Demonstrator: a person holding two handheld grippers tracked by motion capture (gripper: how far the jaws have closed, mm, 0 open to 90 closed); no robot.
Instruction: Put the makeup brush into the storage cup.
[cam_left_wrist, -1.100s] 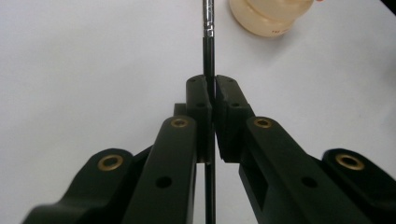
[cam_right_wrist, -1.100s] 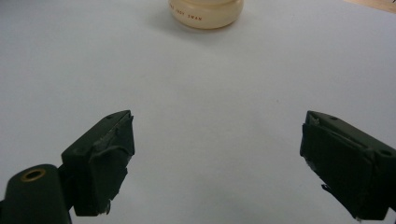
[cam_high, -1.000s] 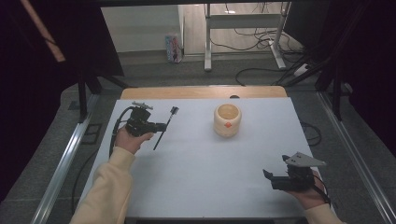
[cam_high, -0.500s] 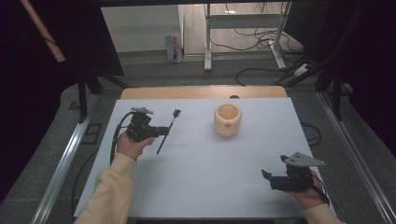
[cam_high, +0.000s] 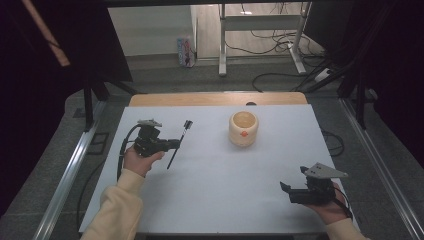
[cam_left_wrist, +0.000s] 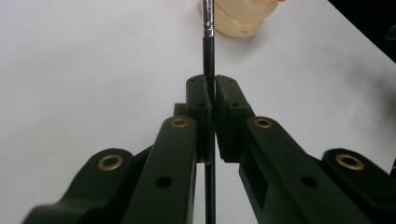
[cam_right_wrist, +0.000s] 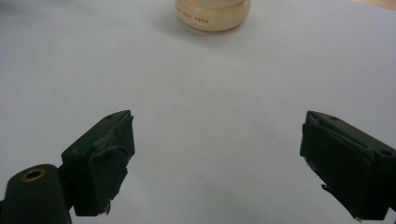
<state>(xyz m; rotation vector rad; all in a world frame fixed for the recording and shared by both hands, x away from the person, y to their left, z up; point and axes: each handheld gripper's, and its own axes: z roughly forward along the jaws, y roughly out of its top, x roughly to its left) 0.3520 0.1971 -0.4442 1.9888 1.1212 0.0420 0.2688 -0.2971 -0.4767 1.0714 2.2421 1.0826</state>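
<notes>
White tabletop: left gripper jaws clench a thin black brush; right gripper jaws gape.

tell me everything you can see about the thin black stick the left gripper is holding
The brush is a thin, straight black stick with a silvery metal ferrule near its far end and a small dark tip. The left gripper pinches it at about mid-length, jaws closed on the shaft. In the high view it runs diagonally over the white table, tip pointing away from the person, left of the cream cup and apart from it. Whether its lower end touches the table is unclear.
</notes>
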